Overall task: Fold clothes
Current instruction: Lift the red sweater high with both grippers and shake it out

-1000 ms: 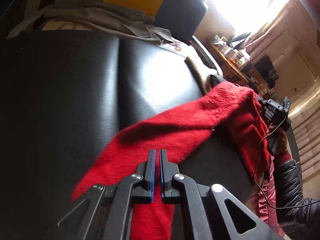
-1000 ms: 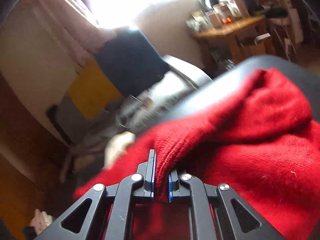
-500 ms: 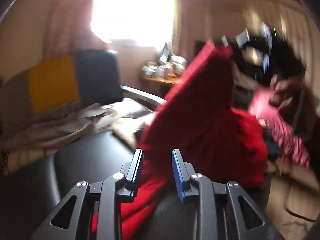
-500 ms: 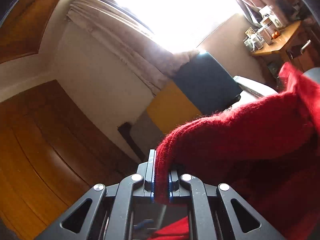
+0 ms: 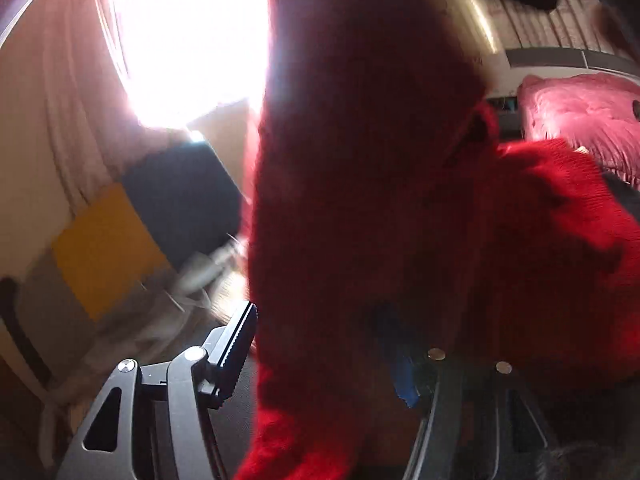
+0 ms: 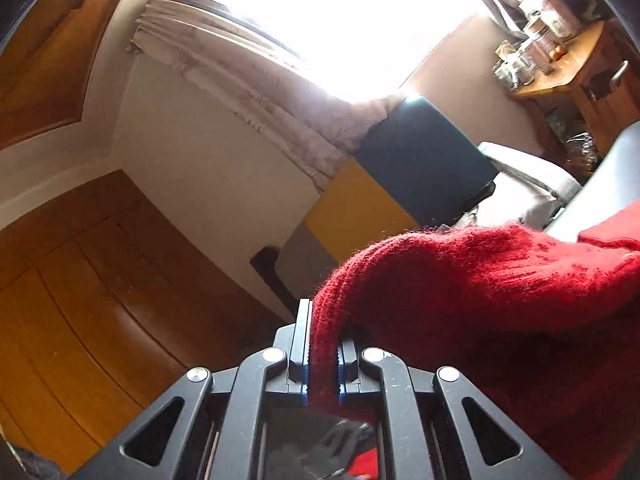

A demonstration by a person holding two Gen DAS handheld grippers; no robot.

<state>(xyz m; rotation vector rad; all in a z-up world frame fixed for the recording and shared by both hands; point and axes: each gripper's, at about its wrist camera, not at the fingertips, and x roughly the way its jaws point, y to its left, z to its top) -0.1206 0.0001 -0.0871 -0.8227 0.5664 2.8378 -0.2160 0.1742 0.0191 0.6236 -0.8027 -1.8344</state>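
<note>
A red knitted sweater [image 5: 360, 200] hangs lifted in front of the left wrist camera and fills most of that view. My left gripper [image 5: 316, 320] has its jaws opening wide; the sweater hangs down between them, and the pads do not press on it. Its left finger [image 5: 236, 344] shows clearly, while the blue pad [image 5: 402, 380] of the right finger peeks out from behind the cloth. In the right wrist view my right gripper [image 6: 322, 356] is shut on a thick fold of the sweater [image 6: 480, 288], which drapes away to the right.
Yellow [image 6: 352, 208] and dark blue [image 6: 424, 160] cushions lean under a bright window [image 6: 340, 20]. Pale clothes [image 6: 520, 192] lie beside the dark seat [image 6: 600, 168]. A wooden table with jars [image 6: 560, 64] stands far right, wooden doors [image 6: 80, 320] left. A pink cloth [image 5: 580, 120] lies behind.
My left gripper let go of the sweater's end, opened, rolled and swung across to the hanging cloth. My right gripper rose with its fold, lifting the sweater off the black seat.
</note>
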